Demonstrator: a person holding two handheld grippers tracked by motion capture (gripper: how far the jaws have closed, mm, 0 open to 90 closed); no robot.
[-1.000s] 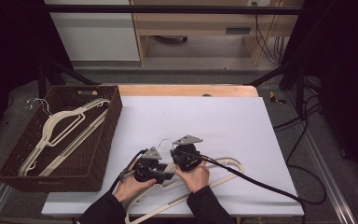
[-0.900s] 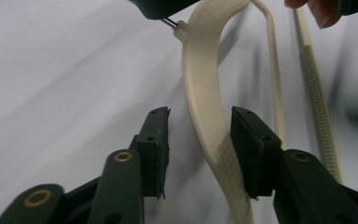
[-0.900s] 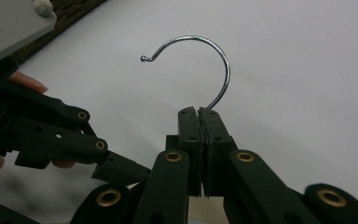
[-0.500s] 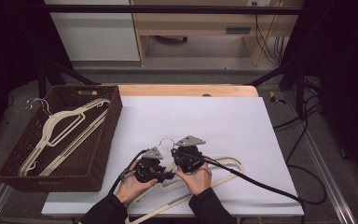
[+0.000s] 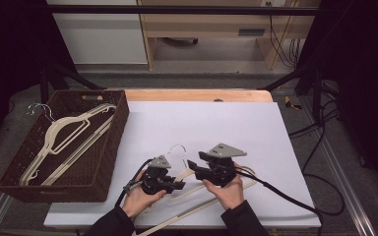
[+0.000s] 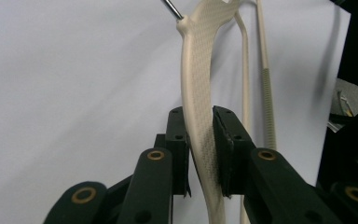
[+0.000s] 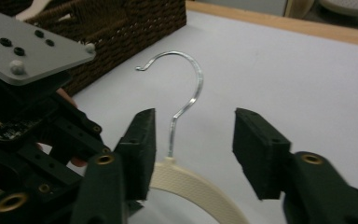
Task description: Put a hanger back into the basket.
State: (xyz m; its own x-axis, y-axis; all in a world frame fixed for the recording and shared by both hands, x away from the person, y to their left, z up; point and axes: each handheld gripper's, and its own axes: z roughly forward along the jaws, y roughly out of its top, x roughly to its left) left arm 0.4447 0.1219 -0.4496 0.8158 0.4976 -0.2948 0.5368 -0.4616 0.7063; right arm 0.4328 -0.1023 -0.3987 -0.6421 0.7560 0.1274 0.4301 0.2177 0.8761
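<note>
A: From the high view, where does the work stand?

B: Two hangers (image 5: 64, 142) already lie in the basket (image 5: 109, 162) at the table's left. A third hanger (image 5: 189, 173) lies on the white sheet (image 5: 216, 123) near the front edge, between both hands. I'd judge the job partly done: this one has yet to go into the basket.

A: And the left gripper view?

B: The left gripper (image 6: 200, 140) has just been closing, and its jaws now pinch the cream shoulder of the hanger (image 6: 198, 93), pads pressed on both faces. The wire hook starts at the top of that arm.

A: The right gripper view?

B: The right gripper (image 7: 193, 149) has just been opening; its jaws stand well apart with nothing gripped. The hook (image 7: 182, 88) and the hanger's neck sit between them, untouched. The left gripper's grey plate (image 7: 28, 46) is close beside, and the basket wall (image 7: 121, 28) lies beyond.

A: Anything in the way?

B: The sheet toward the basket is bare. The risks I see are the hook snagging the basket's rim or the hangers inside, and the two grippers crowding each other.
</note>
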